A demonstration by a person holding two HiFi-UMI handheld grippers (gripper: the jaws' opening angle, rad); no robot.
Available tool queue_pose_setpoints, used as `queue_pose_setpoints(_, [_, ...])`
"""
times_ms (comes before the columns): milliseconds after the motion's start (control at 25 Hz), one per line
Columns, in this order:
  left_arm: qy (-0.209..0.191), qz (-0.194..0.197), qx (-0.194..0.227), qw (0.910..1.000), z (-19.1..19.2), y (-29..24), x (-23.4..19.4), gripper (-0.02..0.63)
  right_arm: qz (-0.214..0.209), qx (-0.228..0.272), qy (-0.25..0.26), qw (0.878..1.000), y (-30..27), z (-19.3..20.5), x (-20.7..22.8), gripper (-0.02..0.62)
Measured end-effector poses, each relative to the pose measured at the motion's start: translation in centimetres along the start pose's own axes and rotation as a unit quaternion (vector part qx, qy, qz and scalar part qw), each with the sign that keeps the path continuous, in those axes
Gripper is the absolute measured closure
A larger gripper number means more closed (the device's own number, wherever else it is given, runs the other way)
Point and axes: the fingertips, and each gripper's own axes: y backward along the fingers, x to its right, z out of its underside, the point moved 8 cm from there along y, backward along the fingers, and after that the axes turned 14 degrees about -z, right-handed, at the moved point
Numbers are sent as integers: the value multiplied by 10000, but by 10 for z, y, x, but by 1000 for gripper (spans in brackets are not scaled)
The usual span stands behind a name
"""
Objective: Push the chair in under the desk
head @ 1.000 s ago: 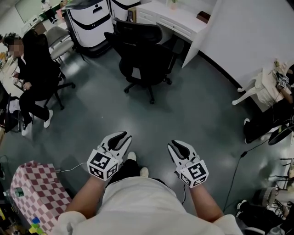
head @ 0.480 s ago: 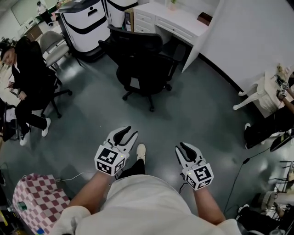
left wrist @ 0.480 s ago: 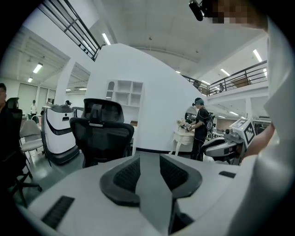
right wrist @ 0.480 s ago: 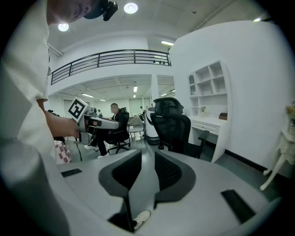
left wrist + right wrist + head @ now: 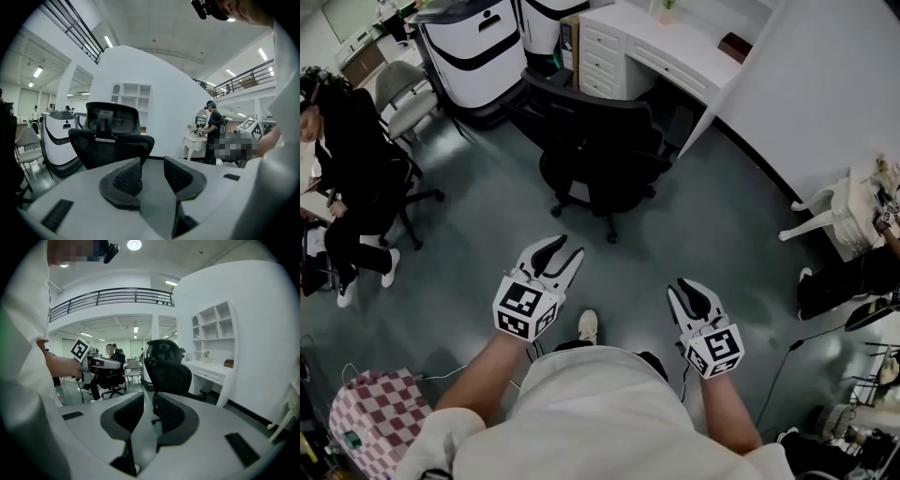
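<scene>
A grey, glossy floor (image 5: 731, 234) fills an open room, with a white wall on the right and a white counter (image 5: 675, 52) with drawers against it. The black chair (image 5: 600, 155) stands on its castors just before that counter, not yet under it, its back facing the person and well ahead of both grippers. The left gripper (image 5: 565, 248) and right gripper (image 5: 684, 284) are held above the floor, apart from each other. Both are released, their jaws having just been opening with nothing between them. Only the head view shows the seated person (image 5: 352, 141) at the left and the checkered bag (image 5: 370, 412). Only the right gripper view shows the wall shelves (image 5: 213, 326) above the counter and a balcony railing (image 5: 112, 296). The left gripper view alone shows a standing person (image 5: 215, 131) beside a small white table (image 5: 194, 143).
</scene>
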Motion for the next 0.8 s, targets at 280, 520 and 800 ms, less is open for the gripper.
queue_pose_setpoints(280, [25, -184, 62, 9998, -24, -51, -31, 442, -1, 53, -14, 10000, -33, -16, 38, 517])
queue_pose_setpoints(520, [44, -452, 81, 9989, -39, -92, -41, 432, -181, 109, 35, 9998, -56, -27, 91, 517])
queue_pose_setpoints(800, [78, -1086, 110, 9940, -68, -147, -61, 395, -595, 101, 175, 9980, -84, -44, 171, 491])
